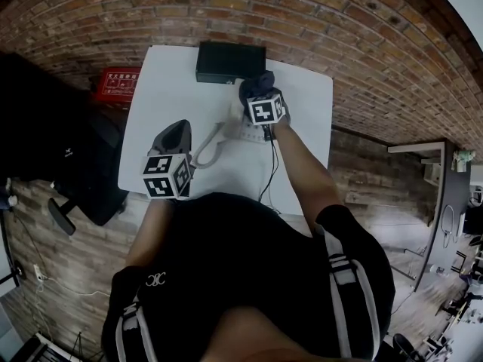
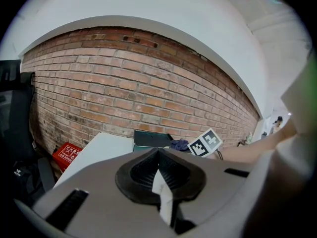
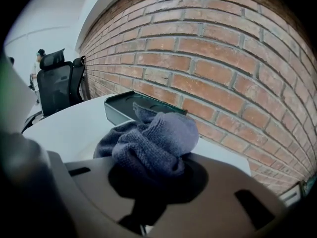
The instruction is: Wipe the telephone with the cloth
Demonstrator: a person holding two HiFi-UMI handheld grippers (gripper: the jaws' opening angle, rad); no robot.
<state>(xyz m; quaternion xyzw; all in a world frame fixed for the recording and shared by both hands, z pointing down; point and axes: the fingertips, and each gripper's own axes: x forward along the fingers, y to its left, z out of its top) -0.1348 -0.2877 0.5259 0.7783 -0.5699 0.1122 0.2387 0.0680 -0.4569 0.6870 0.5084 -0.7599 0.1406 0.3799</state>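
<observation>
Right hand-held gripper (image 3: 148, 180) is pinching the bunched blue-grey cloth (image 3: 153, 138) right over the white telephone (image 1: 245, 132), which is sitting on the bench (image 1: 166, 81) near a dark tray (image 1: 230, 62). Left hand-held gripper (image 2: 161, 182) is clamping a thin white piece (image 2: 164, 195); can't tell what it is.

Red brick wall (image 1: 317, 21) behind white table (image 1: 162, 96) (wood-plank floor (image 1: 75, 255)).
</observation>
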